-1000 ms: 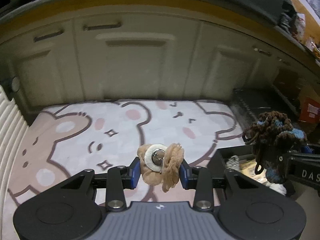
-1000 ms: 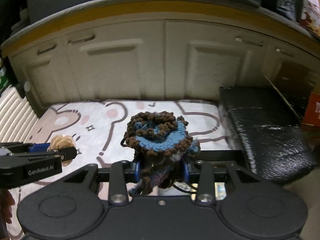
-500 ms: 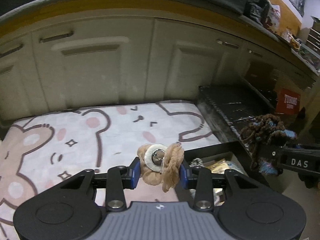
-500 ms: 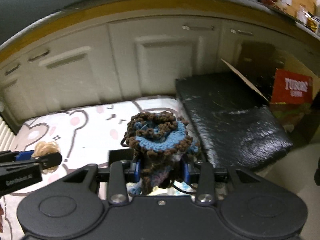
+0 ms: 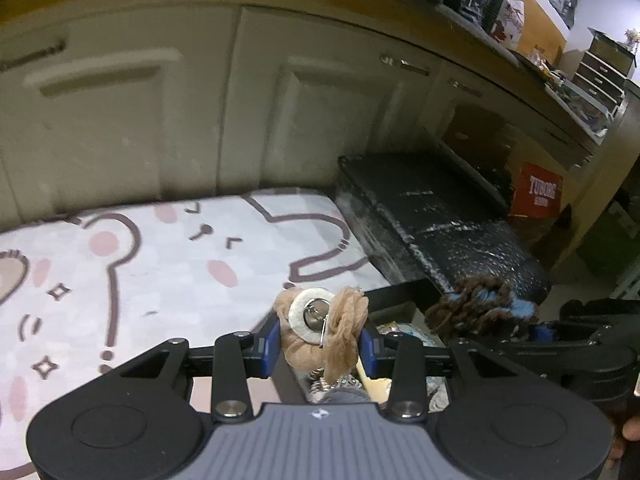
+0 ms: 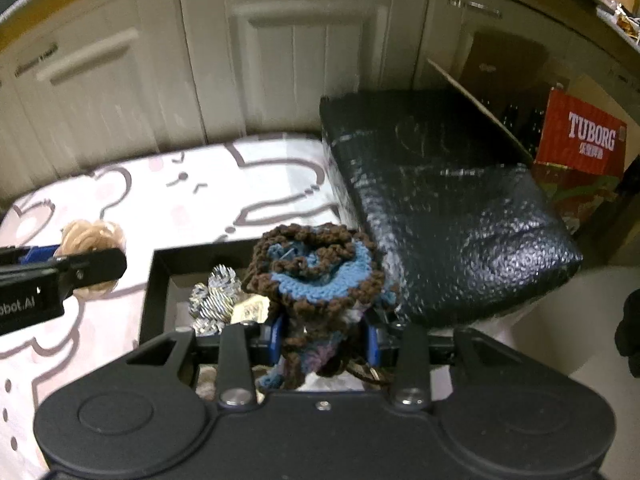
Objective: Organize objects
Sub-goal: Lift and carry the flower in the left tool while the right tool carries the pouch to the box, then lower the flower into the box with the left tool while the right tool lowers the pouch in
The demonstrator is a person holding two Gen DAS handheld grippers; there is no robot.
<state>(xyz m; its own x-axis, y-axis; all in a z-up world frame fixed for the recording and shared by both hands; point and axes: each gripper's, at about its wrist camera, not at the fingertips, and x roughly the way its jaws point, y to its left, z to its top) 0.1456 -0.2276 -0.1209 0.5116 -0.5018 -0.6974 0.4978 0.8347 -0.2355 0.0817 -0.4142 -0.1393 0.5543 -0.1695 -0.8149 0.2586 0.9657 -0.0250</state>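
My left gripper [image 5: 318,336] is shut on a tan fabric flower clip [image 5: 344,320] with a white felt disc and a metal snap on its back. It hangs over the near left corner of an open black box [image 5: 400,292]. My right gripper [image 6: 324,340] is shut on a brown and blue crocheted flower [image 6: 316,272], held above the same black box [image 6: 160,256]. In the right wrist view the left gripper [image 6: 92,264] and its tan clip [image 6: 92,234] show at the left, just outside the box's left wall. The crocheted flower [image 5: 480,312] shows at the right of the left wrist view.
The box lies on a bear-patterned mat [image 5: 180,272] and holds a silver striped bow [image 6: 216,292] and other small items. A black textured pad [image 6: 448,208] lies right of the mat, with a red Tuborg carton [image 6: 580,140] behind it. Cream cabinet doors [image 6: 300,52] stand behind.
Both grippers have moved right and down with their flowers still held. The black box, at the edge before, now lies under them, and the black pad has come closer.
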